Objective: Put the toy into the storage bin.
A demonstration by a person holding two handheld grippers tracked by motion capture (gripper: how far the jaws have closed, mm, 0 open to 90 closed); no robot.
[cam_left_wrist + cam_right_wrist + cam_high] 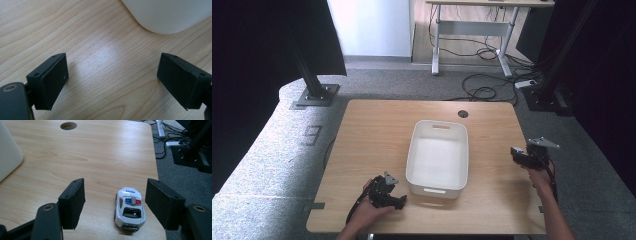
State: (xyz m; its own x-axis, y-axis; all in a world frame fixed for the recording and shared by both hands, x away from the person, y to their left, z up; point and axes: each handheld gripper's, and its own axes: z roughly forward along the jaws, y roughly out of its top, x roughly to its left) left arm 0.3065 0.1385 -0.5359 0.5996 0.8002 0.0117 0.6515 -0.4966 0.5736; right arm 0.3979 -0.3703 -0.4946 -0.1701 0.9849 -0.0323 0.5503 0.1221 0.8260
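The left hand-held gripper [401,201] lies low on the wooden surface [372,130] at its near edge, just left of the one white bin [438,156], jaws spread wide over bare wood. The right hand-held gripper [515,153] is raised at the surface's right edge, jaws released and straddling one white toy police car [130,209], not touching it. The car sits by the right edge. The bin's corner [165,15] is cut off in the left gripper view.

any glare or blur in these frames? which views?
Left gripper view: a bright glare patch on the table between the open jaws; the bin corner looks washed out. Right gripper view: sharp, toy car lettering legible. High view: soft, dark at both sides.
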